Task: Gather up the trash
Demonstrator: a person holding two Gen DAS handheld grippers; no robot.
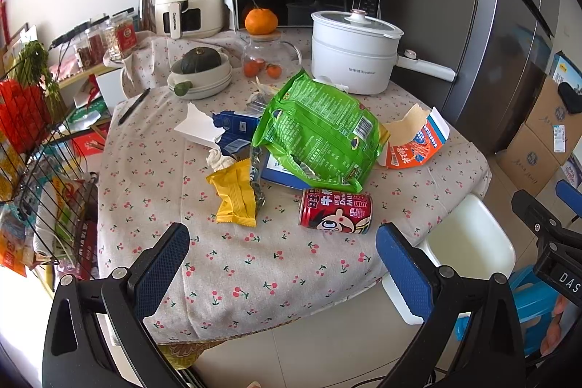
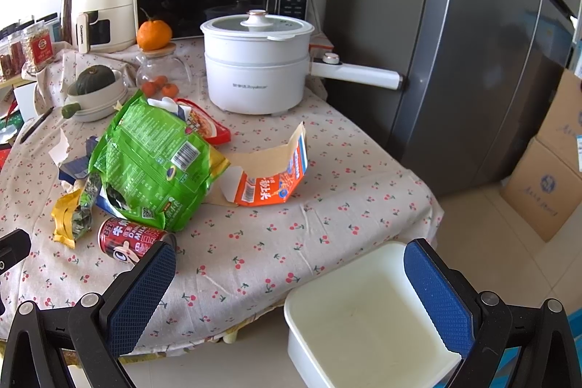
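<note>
Your left tongs (image 1: 282,259) are released, nothing between the blue pads, held low over the near edge of the desk (image 1: 254,279). Your right tongs (image 2: 289,273) are released too, empty, over the desk's near right corner and the white bin (image 2: 363,322) that sits below the desk edge. The trash lies in a heap mid-desk: the red can (image 1: 335,211) on its side nearest your left tongs, the yellow wrapper (image 1: 234,195) just left of it, the green bag (image 1: 316,130) behind and partly over a blue box (image 1: 280,171). The torn orange carton (image 2: 269,177) lies right of the bag, and torn white paper (image 1: 198,130) left of it. The white pot (image 2: 254,64), lid on, stands behind the heap.
</note>
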